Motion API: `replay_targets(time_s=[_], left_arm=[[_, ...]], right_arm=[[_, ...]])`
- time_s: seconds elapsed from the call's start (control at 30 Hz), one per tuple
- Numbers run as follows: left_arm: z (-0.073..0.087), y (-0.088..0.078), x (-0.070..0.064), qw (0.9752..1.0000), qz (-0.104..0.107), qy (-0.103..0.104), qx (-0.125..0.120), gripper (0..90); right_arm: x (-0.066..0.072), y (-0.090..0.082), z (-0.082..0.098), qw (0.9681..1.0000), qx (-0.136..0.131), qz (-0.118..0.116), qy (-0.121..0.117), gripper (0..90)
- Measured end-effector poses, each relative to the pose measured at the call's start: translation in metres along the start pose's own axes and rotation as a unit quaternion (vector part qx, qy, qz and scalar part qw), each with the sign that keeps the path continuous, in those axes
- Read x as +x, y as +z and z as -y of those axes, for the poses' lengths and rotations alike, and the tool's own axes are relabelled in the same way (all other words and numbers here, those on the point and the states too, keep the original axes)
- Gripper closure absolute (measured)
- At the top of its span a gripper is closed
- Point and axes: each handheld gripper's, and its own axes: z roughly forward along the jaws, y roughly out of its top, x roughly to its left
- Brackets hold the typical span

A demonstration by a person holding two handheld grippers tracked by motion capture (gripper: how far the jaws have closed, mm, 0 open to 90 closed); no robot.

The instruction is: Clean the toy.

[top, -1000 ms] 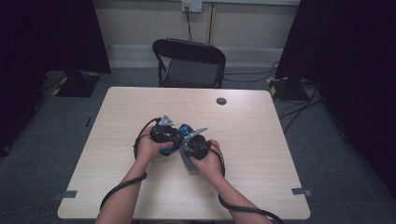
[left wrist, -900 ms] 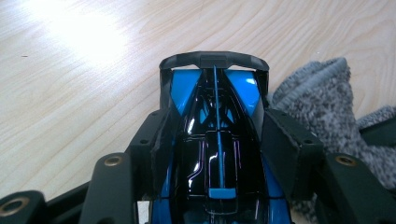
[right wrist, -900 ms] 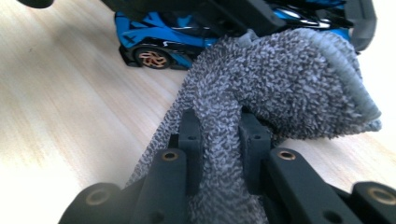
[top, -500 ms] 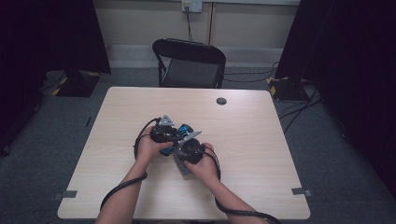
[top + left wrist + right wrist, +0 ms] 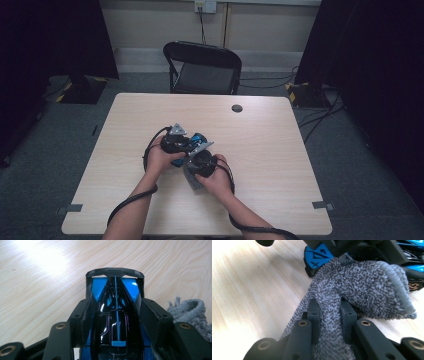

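A blue and black toy car point(image 5: 116, 315) sits lengthwise between the jaws of my left gripper point(image 5: 115, 307), whose pads press on its two sides just above the wooden table point(image 5: 280, 150). My right gripper point(image 5: 329, 311) is shut on a grey terry cloth point(image 5: 362, 282). The bunched cloth lies against the car's blue bodywork point(image 5: 317, 252). In the high view both hands meet at the table's middle, left gripper point(image 5: 175, 141) beside right gripper point(image 5: 199, 161), with the car point(image 5: 197, 138) between them. A corner of the cloth point(image 5: 190, 310) shows at the right of the left gripper view.
A small black round disc point(image 5: 237, 108) lies near the table's far edge. A black folding chair point(image 5: 205, 67) stands behind the table. Cables trail from both grippers over the near edge. Bare tabletop lies to the left and right of the hands.
The right hand with the cloth has shifted slightly left and closer to the car. The left hand and the car have stayed in place.
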Motion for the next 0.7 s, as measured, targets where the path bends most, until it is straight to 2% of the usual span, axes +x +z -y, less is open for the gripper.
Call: replay_targets(time_s=[0.7], left_arm=[[0.0003,0.0001,-0.0003,1.0,-0.001,-0.001,-0.002,43.6]], right_arm=[[0.007,0.0018,-0.002,0.9999,0.001,-0.005,-0.013,74.7]])
